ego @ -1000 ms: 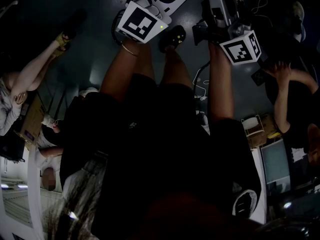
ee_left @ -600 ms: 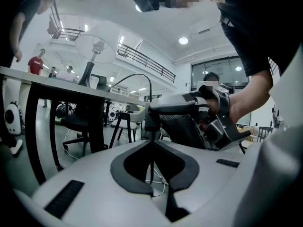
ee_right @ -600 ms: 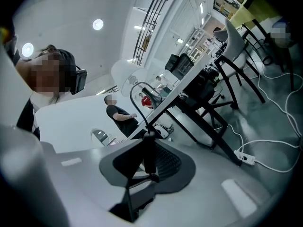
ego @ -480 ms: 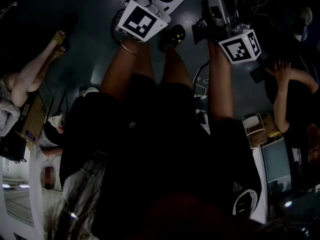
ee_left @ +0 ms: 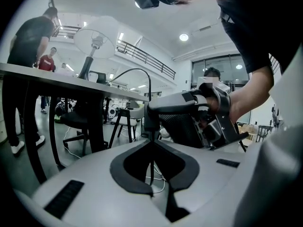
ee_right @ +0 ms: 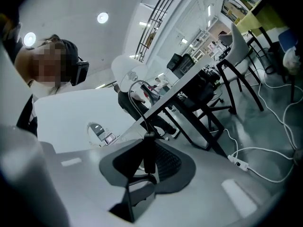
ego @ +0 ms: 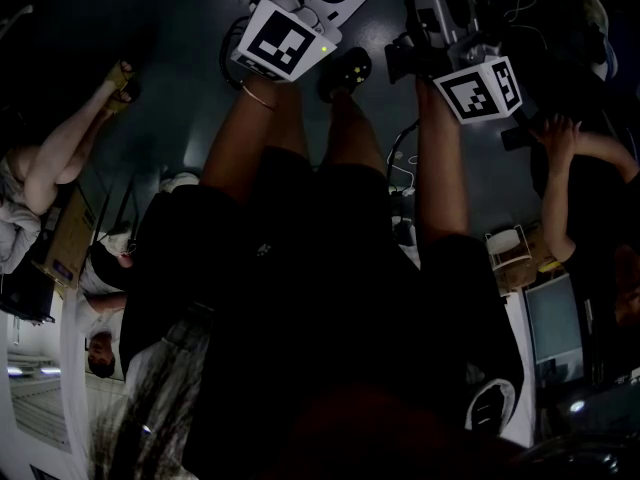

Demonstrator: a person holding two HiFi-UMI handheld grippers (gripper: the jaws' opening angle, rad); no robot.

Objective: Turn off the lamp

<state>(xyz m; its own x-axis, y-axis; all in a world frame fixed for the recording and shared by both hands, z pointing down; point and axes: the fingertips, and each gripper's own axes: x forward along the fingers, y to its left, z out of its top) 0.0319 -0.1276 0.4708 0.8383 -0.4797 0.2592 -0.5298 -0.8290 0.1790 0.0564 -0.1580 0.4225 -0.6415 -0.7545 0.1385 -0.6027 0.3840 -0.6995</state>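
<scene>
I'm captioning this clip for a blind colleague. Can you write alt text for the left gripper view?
The left gripper is shut on a thin black lamp cord, while just beyond it the right gripper clamps the cord's black inline switch. Behind, a white-shaded lamp stands on a pale table.

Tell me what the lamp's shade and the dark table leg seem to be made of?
Lamp shade: white, matte, evenly bright surface, likely fabric or paper; too far to tell which. Table leg: black, smooth, straight, probably painted metal, possibly wood.
</scene>
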